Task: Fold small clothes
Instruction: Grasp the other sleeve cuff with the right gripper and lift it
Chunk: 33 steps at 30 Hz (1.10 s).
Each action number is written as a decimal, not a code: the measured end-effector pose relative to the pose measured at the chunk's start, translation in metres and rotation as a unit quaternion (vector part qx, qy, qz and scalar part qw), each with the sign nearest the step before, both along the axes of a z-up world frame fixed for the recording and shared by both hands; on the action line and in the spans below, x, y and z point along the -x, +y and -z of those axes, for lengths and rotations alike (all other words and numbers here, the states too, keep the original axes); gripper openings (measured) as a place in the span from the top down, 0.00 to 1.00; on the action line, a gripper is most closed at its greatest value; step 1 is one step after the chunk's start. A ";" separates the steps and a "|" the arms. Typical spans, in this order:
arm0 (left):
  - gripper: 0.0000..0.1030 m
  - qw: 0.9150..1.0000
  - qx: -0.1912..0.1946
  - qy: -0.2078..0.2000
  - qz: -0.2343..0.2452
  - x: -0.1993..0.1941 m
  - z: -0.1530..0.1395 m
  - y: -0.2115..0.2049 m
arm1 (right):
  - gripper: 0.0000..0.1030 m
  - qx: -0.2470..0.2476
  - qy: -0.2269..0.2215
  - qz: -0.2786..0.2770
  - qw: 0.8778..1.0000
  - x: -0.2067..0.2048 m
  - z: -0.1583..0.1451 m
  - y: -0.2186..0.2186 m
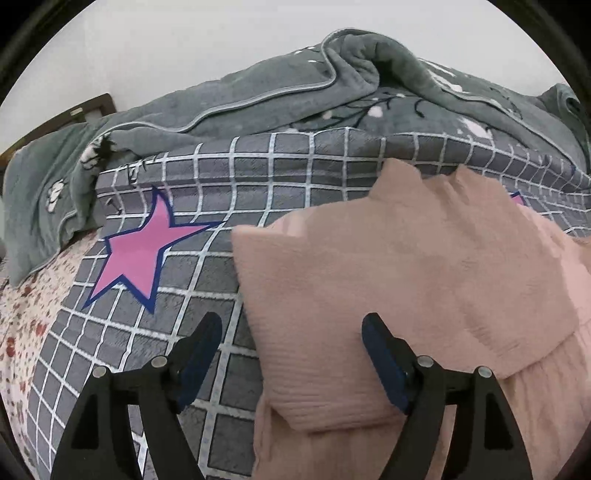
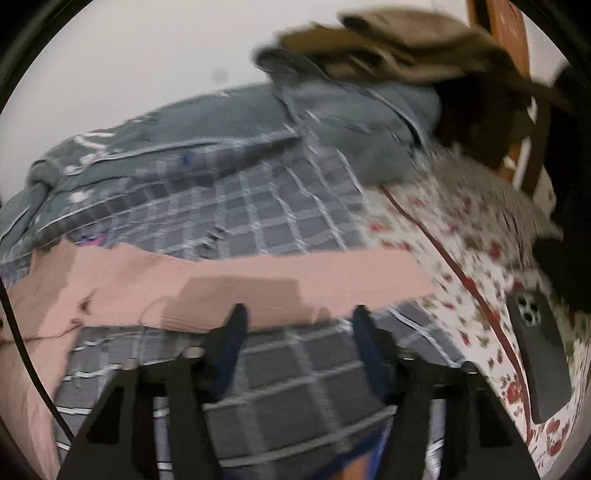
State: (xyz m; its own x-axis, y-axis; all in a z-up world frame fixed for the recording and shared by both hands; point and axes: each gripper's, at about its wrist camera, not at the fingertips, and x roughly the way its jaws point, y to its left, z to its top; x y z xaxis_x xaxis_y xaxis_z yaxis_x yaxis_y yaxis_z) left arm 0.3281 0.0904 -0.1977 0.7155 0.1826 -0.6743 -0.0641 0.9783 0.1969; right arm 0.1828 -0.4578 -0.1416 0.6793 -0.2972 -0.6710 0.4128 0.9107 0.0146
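Observation:
A pink knit garment [image 1: 406, 288] lies on a grey checked quilt [image 1: 192, 295], its sleeve folded across the body with a ribbed cuff [image 1: 332, 406] near my fingers. My left gripper [image 1: 291, 332] is open and empty, just above the garment's left edge. In the blurred right wrist view the same garment [image 2: 258, 269] stretches across the quilt [image 2: 288, 221]. My right gripper [image 2: 299, 317] is open and empty, its tips at the garment's near edge.
A grey-green fleece blanket [image 1: 258, 99] is bunched at the back. A pink star [image 1: 144, 251] marks the quilt. A floral sheet [image 2: 461, 236] lies to the right with a dark phone [image 2: 539, 354] on it. Piled clothes [image 2: 388, 40] and a wooden frame [image 2: 513, 33] stand at the far right.

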 end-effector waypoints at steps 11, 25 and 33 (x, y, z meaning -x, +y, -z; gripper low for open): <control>0.21 1.000 -0.007 0.012 -0.011 -0.004 0.006 0.000 | 0.56 -0.089 0.027 0.021 0.995 -0.019 0.029 -0.053; 0.20 1.000 0.003 0.014 -0.013 -0.006 0.006 0.003 | 0.94 -0.039 0.007 0.063 0.997 -0.043 0.015 -0.064; 0.20 0.999 0.031 0.002 -0.024 -0.002 -0.003 0.015 | 0.94 0.047 -0.045 0.010 0.998 -0.061 -0.049 0.023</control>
